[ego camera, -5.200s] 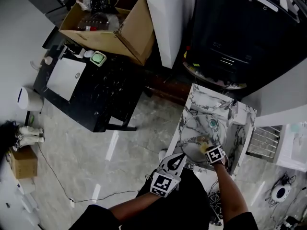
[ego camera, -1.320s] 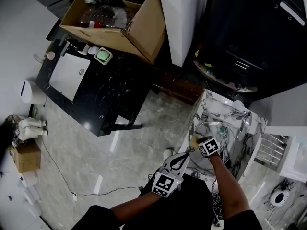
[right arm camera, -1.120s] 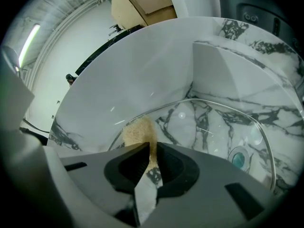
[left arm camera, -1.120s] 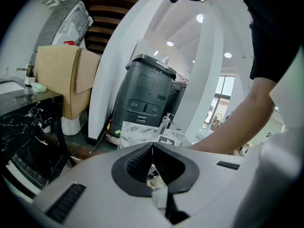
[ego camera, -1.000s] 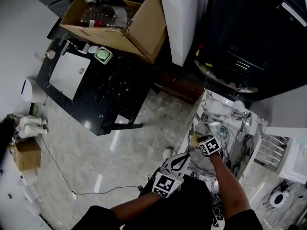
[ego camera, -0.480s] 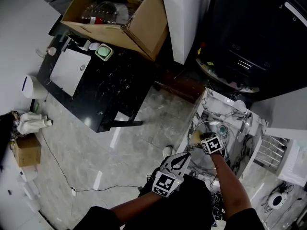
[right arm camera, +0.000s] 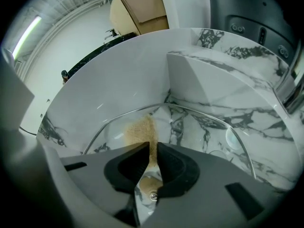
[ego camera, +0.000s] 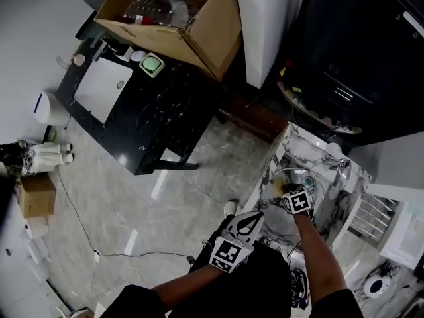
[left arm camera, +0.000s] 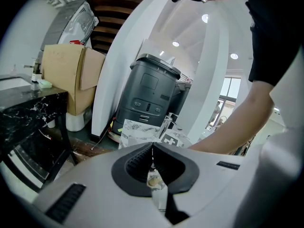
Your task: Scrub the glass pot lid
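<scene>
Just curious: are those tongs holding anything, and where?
The right tongs pinch a tan scrubbing pad by its near edge, against the glass lid. Left tongs: shut, empty.

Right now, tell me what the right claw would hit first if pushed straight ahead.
The glass pot lid: the brown scrub pad pinched in the right claw seems to touch it.

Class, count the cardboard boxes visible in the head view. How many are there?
2. A large open cardboard box at the top, beyond the black table; a small cardboard box on the floor at the left edge. Others may be hidden.
</scene>
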Motion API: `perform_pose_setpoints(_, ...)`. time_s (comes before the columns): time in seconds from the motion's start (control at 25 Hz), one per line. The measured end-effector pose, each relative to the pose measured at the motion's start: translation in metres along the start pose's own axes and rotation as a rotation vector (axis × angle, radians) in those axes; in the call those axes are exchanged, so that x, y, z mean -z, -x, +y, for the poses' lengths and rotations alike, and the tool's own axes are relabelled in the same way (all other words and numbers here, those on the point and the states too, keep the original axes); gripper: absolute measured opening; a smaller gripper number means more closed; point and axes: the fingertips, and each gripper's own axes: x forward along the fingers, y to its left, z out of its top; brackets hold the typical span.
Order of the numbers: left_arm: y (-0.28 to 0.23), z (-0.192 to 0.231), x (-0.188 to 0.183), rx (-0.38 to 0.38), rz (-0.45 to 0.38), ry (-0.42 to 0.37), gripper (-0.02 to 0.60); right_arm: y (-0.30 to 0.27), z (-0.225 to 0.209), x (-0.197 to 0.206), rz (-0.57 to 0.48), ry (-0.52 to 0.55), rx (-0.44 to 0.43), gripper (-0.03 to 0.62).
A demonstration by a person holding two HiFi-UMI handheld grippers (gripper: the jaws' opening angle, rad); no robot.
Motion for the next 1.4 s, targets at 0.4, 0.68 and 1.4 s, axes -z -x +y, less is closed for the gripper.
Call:
perform_pose_setpoints(0.4, -0.007, -0.019, -0.004, 0.001, -0.012, 0.007, 0.017, 0.013, -0.03, 0.014, -0.034, -0.02, 0.072, 0.055)
perform_pose_setpoints(0.68, -0.013, -0.034, 0.0, 0.009, -0.003, 0.004, 0.015, 0.018, -0.046, 0.024, -0.045, -0.049, 0.104, 0.055)
perform_pose_setpoints(1.4, -0.004, -0.047, 0.01, 0.013, -0.025, 0.05, 0.016, 0.033, -0.068, 0.048, -0.039, -0.069, 0.214, 0.055)
